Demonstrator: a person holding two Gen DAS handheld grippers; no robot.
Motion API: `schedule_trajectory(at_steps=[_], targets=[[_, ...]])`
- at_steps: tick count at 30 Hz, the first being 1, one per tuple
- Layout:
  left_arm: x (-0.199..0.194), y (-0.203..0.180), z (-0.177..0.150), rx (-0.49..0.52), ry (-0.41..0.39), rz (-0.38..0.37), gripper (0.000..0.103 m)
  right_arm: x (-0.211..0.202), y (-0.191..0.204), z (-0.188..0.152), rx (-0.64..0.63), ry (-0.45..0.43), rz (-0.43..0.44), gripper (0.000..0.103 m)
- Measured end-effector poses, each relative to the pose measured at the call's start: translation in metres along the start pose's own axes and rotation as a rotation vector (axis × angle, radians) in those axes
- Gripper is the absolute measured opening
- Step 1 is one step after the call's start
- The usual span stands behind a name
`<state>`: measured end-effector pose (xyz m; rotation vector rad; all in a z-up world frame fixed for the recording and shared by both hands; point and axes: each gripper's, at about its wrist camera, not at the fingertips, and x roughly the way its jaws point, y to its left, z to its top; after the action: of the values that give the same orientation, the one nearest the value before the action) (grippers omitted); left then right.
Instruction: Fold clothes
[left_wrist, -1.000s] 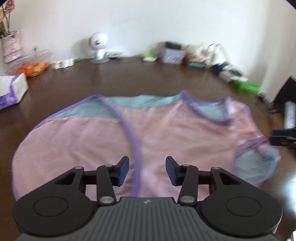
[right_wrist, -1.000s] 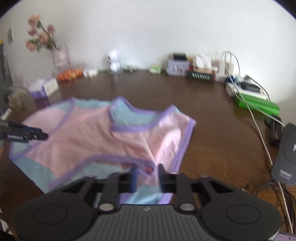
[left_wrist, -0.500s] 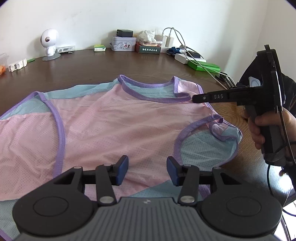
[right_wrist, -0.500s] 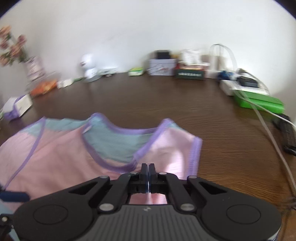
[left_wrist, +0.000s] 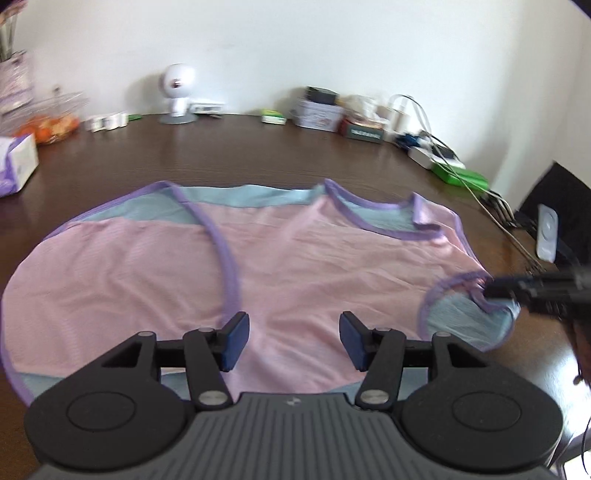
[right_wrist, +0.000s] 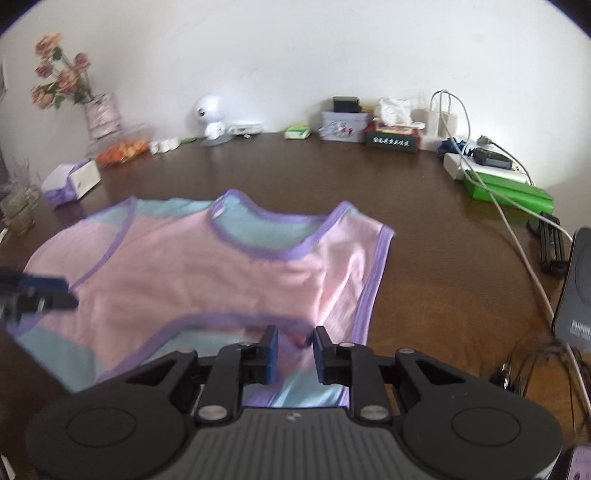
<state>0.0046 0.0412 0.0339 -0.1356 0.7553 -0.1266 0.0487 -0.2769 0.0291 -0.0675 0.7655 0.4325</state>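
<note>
Since half a second ago your right gripper (right_wrist: 291, 354) has been opening: its blue pads, then pressed shut together, are now sitting a narrow gap apart, while your left gripper (left_wrist: 293, 339) is keeping the same wide spread. From the left wrist view, you are hovering the left gripper with its jaws wide and empty over the near hem of the pink tank top (left_wrist: 295, 266), which is lying spread flat on the dark wooden table (left_wrist: 258, 147); the other tool's tip is reaching in from the right at the purple-trimmed armhole (left_wrist: 461, 291), though blur is hiding whether it is touching the cloth. From the right wrist view, you are holding the right gripper low over that same armhole edge, with a bunched bit of purple trim (right_wrist: 301, 339) showing between the pads; whether the pads are touching it, you cannot tell. Your left gripper's finger is showing at the left edge, just above the shirt's side.
</note>
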Motion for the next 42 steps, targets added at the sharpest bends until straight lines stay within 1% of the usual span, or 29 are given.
schedule_trajectory(at_steps=[1, 2, 3, 5, 7, 8, 9, 10, 11, 12, 13, 14, 15, 16, 18, 19, 22, 24, 25, 26, 28, 31, 33, 34, 35, 36, 40, 42], targets=[[0.0, 0.004, 0.0, -0.003, 0.005, 0.01, 0.055, 0.0, 0.004, -0.005, -0.011, 0.012, 0.004, 0.018], [-0.001, 0.007, 0.0, 0.003, 0.006, 0.029, 0.055, 0.003, 0.006, -0.009, -0.02, 0.037, -0.001, 0.011], [-0.003, 0.01, -0.001, 0.007, 0.004, 0.047, 0.055, 0.0, 0.008, -0.012, -0.033, 0.031, -0.015, 0.009], [-0.008, 0.018, -0.002, 0.003, -0.004, 0.077, 0.056, -0.005, 0.007, -0.011, -0.037, 0.069, -0.014, 0.009], [-0.014, 0.03, -0.004, -0.021, -0.011, 0.112, 0.056, -0.013, 0.003, -0.011, -0.023, 0.075, -0.002, 0.01], [-0.016, 0.037, -0.005, -0.04, -0.015, 0.137, 0.056, -0.017, 0.001, -0.011, -0.017, 0.075, 0.001, 0.014], [-0.019, 0.044, -0.005, -0.058, -0.02, 0.156, 0.056, -0.02, 0.001, -0.008, -0.018, 0.055, -0.008, 0.019], [-0.023, 0.049, -0.006, -0.072, -0.025, 0.165, 0.056, -0.021, 0.002, -0.005, -0.02, 0.037, -0.015, 0.035], [-0.026, 0.054, -0.007, -0.083, -0.029, 0.174, 0.056, -0.018, 0.004, -0.004, -0.03, 0.033, -0.008, 0.045], [-0.028, 0.057, -0.008, -0.087, -0.028, 0.184, 0.057, -0.015, 0.007, -0.003, -0.04, 0.028, -0.001, 0.045], [-0.029, 0.058, -0.009, -0.088, -0.027, 0.193, 0.057, -0.012, 0.009, -0.002, -0.05, 0.024, 0.005, 0.044], [-0.03, 0.06, -0.011, -0.088, -0.025, 0.2, 0.057, -0.009, 0.012, -0.001, -0.059, 0.022, 0.009, 0.039], [-0.031, 0.06, -0.013, -0.09, -0.022, 0.203, 0.057, -0.003, 0.014, -0.003, -0.062, 0.035, -0.007, 0.033], [-0.032, 0.061, -0.015, -0.093, -0.019, 0.203, 0.057, 0.0, 0.014, -0.005, -0.055, 0.036, -0.023, 0.02], [-0.032, 0.063, -0.019, -0.099, -0.01, 0.212, 0.057, -0.001, 0.013, -0.006, -0.044, 0.033, -0.026, 0.014], [-0.032, 0.064, -0.02, -0.102, -0.007, 0.216, 0.057, -0.002, 0.012, -0.005, -0.042, 0.039, -0.021, 0.006], [-0.033, 0.065, -0.021, -0.109, -0.013, 0.208, 0.057, -0.008, 0.011, -0.003, -0.033, 0.051, -0.003, 0.007], [-0.033, 0.062, -0.02, -0.102, -0.019, 0.192, 0.057, -0.02, 0.007, 0.006, -0.007, -0.017, 0.03, 0.01], [-0.032, 0.059, -0.018, -0.092, -0.022, 0.18, 0.057, -0.021, 0.006, 0.012, -0.004, -0.045, 0.033, 0.019], [-0.031, 0.055, -0.017, -0.081, -0.024, 0.168, 0.057, -0.019, 0.006, 0.019, -0.014, -0.073, 0.023, 0.035], [-0.028, 0.047, -0.015, -0.061, -0.027, 0.148, 0.058, -0.004, 0.006, 0.032, -0.059, -0.105, -0.011, 0.049], [-0.026, 0.039, -0.013, -0.044, -0.032, 0.127, 0.059, 0.031, 0.004, 0.043, -0.079, -0.068, -0.015, 0.045], [-0.025, 0.036, -0.014, -0.047, -0.034, 0.113, 0.059, 0.054, 0.002, 0.049, -0.074, -0.037, -0.014, 0.038], [-0.024, 0.035, -0.015, -0.049, -0.031, 0.11, 0.06, 0.061, -0.001, 0.05, -0.037, -0.018, -0.011, 0.01], [-0.023, 0.035, -0.016, -0.05, -0.027, 0.108, 0.06, 0.062, -0.005, 0.051, 0.017, -0.015, 0.001, 0.003], [-0.021, 0.036, -0.017, -0.05, -0.021, 0.109, 0.06, 0.059, -0.006, 0.049, 0.07, -0.028, 0.021, 0.003], [-0.015, 0.041, -0.019, -0.049, 0.003, 0.127, 0.06, 0.037, -0.036, 0.051, 0.335, -0.088, 0.171, 0.003], [-0.014, 0.045, -0.02, -0.055, 0.006, 0.129, 0.06, 0.039, -0.05, 0.046, 0.393, -0.074, 0.176, 0.006]])
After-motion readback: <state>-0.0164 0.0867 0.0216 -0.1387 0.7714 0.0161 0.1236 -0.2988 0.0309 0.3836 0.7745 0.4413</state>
